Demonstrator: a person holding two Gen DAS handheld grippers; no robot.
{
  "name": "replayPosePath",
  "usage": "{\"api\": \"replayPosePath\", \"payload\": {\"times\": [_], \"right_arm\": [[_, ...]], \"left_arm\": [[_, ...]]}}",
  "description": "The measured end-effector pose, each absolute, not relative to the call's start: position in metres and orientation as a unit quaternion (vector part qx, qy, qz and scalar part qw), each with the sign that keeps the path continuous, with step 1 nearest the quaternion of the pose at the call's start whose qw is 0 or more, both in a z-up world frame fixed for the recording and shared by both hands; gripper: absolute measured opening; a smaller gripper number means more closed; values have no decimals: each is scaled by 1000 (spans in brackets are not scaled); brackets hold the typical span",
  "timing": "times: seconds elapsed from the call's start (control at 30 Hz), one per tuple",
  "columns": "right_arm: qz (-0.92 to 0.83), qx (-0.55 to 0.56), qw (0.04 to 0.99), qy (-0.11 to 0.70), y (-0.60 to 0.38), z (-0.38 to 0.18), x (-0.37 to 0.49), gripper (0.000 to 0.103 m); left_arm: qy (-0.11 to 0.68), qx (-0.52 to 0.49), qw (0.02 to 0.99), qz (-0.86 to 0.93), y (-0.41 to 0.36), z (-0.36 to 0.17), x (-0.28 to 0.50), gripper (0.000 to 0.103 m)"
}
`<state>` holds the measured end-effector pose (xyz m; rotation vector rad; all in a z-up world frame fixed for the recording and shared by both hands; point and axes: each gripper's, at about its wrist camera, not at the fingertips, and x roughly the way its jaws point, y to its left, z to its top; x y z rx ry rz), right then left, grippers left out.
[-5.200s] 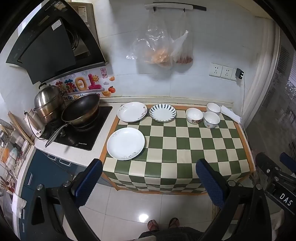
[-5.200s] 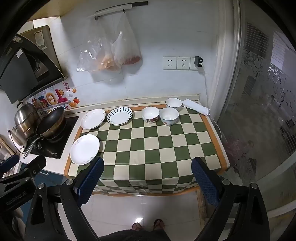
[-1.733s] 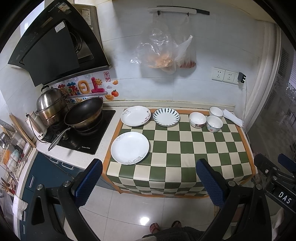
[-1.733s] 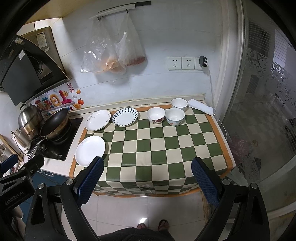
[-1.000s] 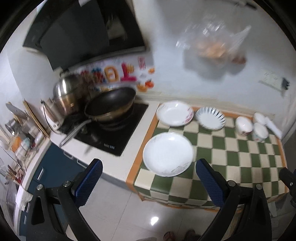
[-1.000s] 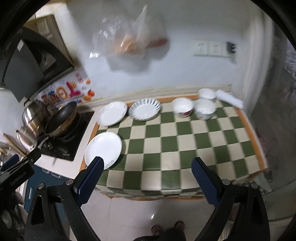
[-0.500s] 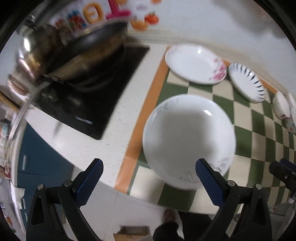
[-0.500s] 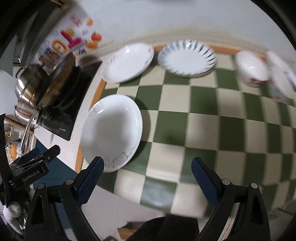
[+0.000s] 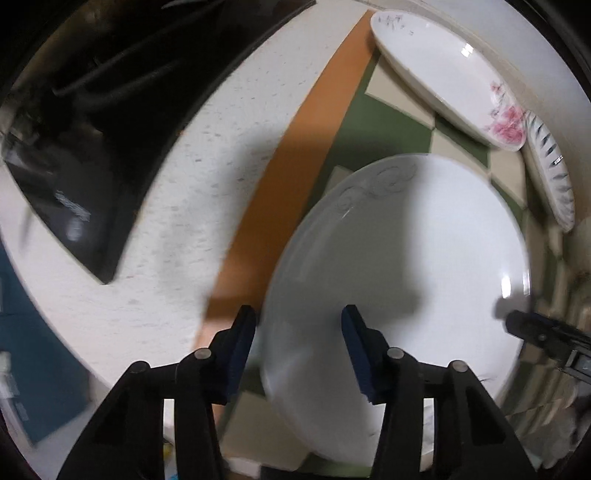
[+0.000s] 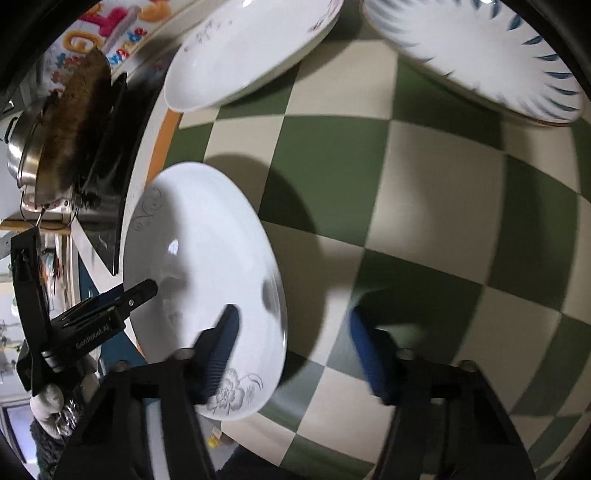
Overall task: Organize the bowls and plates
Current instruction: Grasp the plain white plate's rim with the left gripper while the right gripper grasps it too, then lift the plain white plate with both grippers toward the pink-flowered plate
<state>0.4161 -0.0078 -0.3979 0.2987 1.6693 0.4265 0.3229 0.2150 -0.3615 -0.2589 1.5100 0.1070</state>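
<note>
Both grippers have dropped from high above the counter to the large round white plate with grey scrollwork on its rim (image 9: 402,266), and their jaws have just been closing; the left gripper (image 9: 298,326) now straddles the plate's left edge, one blue pad outside the rim and one over the plate, a gap showing, nothing gripped; the right gripper (image 10: 291,332) straddles the plate's right edge, half narrowed, pads clear of it; the plate lies flat at the near left corner of the green-and-cream checked mat with an orange border (image 10: 424,184); printed on the left gripper's black body, in the right wrist view alone, is "GenRobot.AI" (image 10: 92,338); that view also shows the colourful cartoon sticker on the wall (image 10: 110,29), its lettering too blurred to read, the dark wok (image 10: 74,122) and the steel pot (image 10: 22,158); both views show the white plate with pink flowers (image 9: 450,77) and the blue-striped plate (image 10: 476,48) behind; faint white lettering on the black hob (image 9: 70,206) is illegible.
</note>
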Motion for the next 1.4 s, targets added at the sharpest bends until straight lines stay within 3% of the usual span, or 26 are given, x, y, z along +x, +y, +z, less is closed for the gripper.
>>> {"api": "replayPosePath", "payload": {"times": [0.03, 0.1, 0.13, 0.4, 0.77, 1.0, 1.4], "right_arm": [[190, 132, 650, 724, -7, -396, 419, 39], [203, 136, 641, 728, -1, -400, 424, 17], [204, 138, 635, 732, 1, -406, 428, 13], [203, 136, 646, 723, 7, -401, 425, 14], [160, 184, 675, 697, -76, -360, 396, 14], [108, 226, 690, 680, -138, -347, 371, 14], [53, 267, 683, 678, -205, -374, 338, 14]], "left_arm": [[679, -125, 722, 42, 215, -360, 324, 44], [675, -126, 726, 39, 215, -358, 325, 44], [674, -125, 727, 38, 215, -356, 326, 44], [669, -128, 732, 20, 211, -340, 330, 43], [657, -69, 749, -55, 135, -299, 343, 43], [657, -26, 745, -113, 69, -312, 343, 43], [669, 15, 729, -143, 12, -337, 350, 43]]}}
